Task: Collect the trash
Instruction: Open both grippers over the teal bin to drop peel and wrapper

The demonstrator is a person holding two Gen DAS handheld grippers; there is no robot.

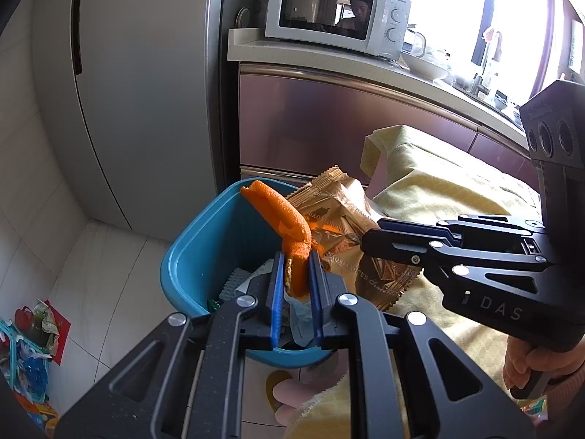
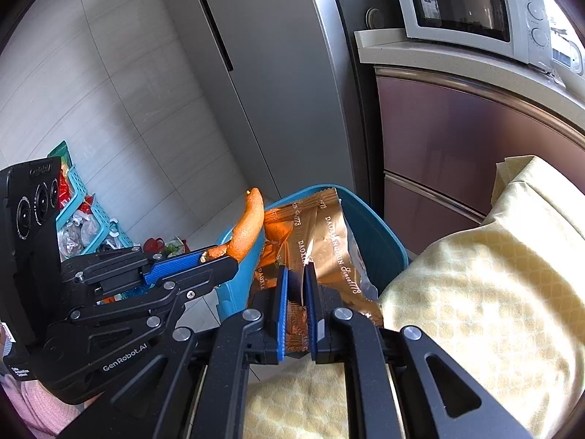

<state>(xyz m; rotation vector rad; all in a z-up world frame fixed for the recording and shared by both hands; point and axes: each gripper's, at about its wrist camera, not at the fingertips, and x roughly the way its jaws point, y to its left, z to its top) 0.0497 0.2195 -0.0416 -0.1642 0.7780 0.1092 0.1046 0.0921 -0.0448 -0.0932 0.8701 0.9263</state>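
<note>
- The left gripper (image 1: 297, 278) has its blue fingers (image 1: 278, 292) pressed close on a strip of orange peel (image 1: 283, 216), which sticks up and out over the blue bin (image 1: 204, 248).
- The right gripper (image 2: 295, 292) pinches a gold snack wrapper (image 2: 321, 234) between its narrow fingers (image 2: 282, 303), held over the bin's rim on the side by the yellow cloth (image 2: 475, 292).
- On the wrapper, "DAOXIANGCUN" runs in repeated rows, with a script line that seems to read "Since 1773".
- Peel and wrapper hang just beside each other above the bin's mouth; crumpled paper and other scraps lie inside it.
- The body of the right gripper bears "DAS" in the left wrist view; the left one reads "GenRobot.AI" in the right wrist view.
- A white microwave (image 1: 336, 14) stands on the table (image 1: 310, 58) beyond, its brand mark above the dials too small to read with certainty.
- A turquoise basket (image 2: 87, 216) of mixed packaging sits on the tiled floor (image 1: 109, 256) near the wall.
</note>
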